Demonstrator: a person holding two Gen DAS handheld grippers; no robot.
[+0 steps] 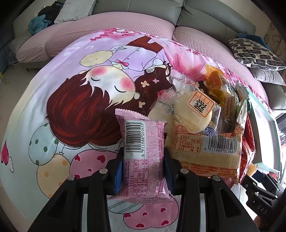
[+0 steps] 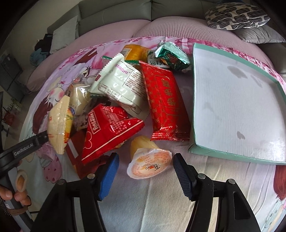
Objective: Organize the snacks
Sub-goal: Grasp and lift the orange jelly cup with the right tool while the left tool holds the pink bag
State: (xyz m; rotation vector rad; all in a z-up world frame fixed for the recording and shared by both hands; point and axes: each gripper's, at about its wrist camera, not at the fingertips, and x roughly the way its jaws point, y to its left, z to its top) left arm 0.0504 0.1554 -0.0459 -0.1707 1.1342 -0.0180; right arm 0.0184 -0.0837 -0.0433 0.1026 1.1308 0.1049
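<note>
My left gripper (image 1: 143,160) is shut on a pink snack packet (image 1: 143,141) with a barcode, held just above the cartoon-printed cloth (image 1: 71,100). Beside it on the right lies a yellow packet (image 1: 205,153) under clear-wrapped buns (image 1: 193,114). My right gripper (image 2: 145,166) is open, and an orange jelly cup (image 2: 149,160) lies on its side on the cloth between the blue pads (image 2: 109,171), which do not squeeze it. A white tray with a teal rim (image 2: 194,148) sits just right of the cup, with nothing in it.
A heap of snacks lies left of the tray: a long red packet (image 2: 166,105), a red triangular bag (image 2: 110,132), a white packet (image 2: 121,83) and a green one (image 2: 171,57). A person's hand (image 2: 10,194) shows at the left edge. Sofa cushions (image 2: 236,16) ring the cloth.
</note>
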